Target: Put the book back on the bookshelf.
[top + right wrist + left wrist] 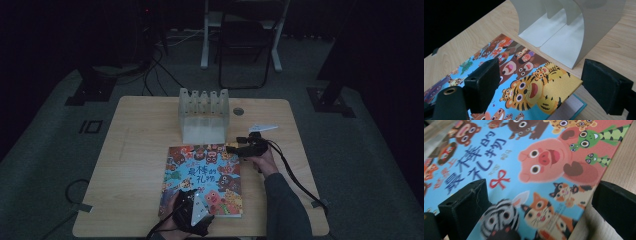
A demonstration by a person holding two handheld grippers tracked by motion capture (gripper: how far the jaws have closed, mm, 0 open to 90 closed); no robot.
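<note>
Both hands reach forward low over the surface [135, 150], the left gripper [192, 212] and right gripper [240, 148] each poised with jaws spread at opposite corners of the picture book [205, 177].

A dim lab: lone wooden table [135, 150], floor cables [155, 70], stand legs [205, 50] behind

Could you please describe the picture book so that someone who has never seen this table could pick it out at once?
On the pale wooden table, look just in front of the white slotted file rack. The picture book lies flat there, between the left claw and the right claw. Its bright blue cover crowded with cartoon animals is the one colourful thing there.
</note>
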